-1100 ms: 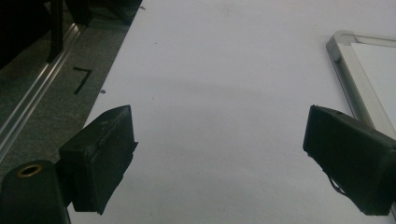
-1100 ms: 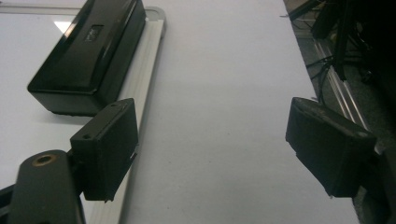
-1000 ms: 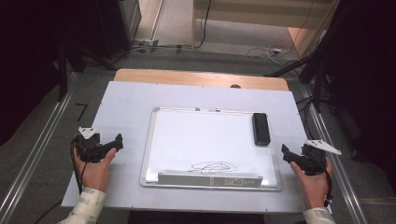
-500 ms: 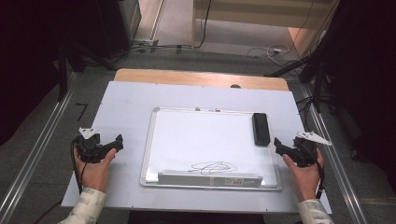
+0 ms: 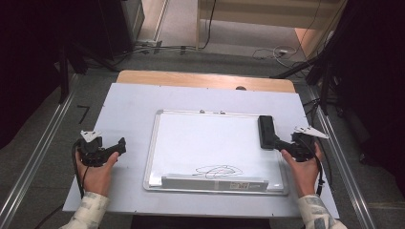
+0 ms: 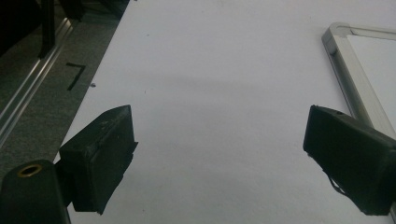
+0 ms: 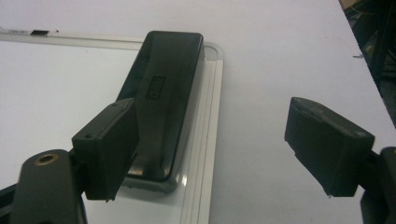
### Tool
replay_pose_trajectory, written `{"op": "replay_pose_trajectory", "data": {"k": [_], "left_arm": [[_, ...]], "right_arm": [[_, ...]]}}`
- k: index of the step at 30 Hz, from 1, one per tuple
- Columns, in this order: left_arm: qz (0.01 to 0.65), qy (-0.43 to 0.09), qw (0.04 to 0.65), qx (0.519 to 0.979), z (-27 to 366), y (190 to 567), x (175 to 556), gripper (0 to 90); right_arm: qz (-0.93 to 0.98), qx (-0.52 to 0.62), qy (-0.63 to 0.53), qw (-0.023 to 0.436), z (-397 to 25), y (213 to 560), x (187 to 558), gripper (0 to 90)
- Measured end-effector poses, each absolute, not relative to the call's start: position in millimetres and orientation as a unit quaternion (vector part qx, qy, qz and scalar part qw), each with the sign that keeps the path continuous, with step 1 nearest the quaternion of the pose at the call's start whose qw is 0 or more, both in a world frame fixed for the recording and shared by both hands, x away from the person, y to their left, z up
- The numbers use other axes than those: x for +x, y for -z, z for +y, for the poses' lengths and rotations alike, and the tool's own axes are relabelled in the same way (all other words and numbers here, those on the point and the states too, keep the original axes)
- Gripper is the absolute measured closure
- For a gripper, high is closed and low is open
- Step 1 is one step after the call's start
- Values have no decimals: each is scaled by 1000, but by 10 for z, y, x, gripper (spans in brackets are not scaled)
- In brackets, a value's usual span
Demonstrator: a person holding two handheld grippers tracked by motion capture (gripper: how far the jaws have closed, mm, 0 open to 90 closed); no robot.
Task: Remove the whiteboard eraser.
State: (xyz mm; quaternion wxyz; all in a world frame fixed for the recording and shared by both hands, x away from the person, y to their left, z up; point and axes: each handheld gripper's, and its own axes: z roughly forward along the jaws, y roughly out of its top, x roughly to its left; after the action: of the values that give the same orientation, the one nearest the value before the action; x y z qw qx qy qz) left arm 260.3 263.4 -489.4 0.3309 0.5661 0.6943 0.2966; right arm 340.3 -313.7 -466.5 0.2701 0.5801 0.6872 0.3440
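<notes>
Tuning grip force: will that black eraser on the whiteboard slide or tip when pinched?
The eraser lies flat and low on the whiteboard, so tipping seems unlikely. The glossy board probably lets it slide if nudged. It looks rigid-bodied, likely light; the right gripper is open beside it.

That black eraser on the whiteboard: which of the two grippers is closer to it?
The right. The right gripper sits open just at the near end of the eraser. The left gripper rests open on the table, off the whiteboard's far side.

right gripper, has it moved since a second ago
Yes. The right gripper has moved inward and forward, from beyond the whiteboard edge to the black eraser, jaws open.
</notes>
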Motion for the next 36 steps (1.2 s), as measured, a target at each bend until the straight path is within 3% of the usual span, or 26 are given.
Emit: {"op": "replay_pose_trajectory", "data": {"k": [28, 36], "left_arm": [[696, -294, 330, 566, 2649, 4905, 2611, 95], [696, -293, 330, 567, 2654, 4906, 2610, 95]], "right_arm": [[696, 580, -334, 260, -2763, 4728, 3864, 182], [696, 593, -315, 255, -2663, 4809, 4054, 242]]}}
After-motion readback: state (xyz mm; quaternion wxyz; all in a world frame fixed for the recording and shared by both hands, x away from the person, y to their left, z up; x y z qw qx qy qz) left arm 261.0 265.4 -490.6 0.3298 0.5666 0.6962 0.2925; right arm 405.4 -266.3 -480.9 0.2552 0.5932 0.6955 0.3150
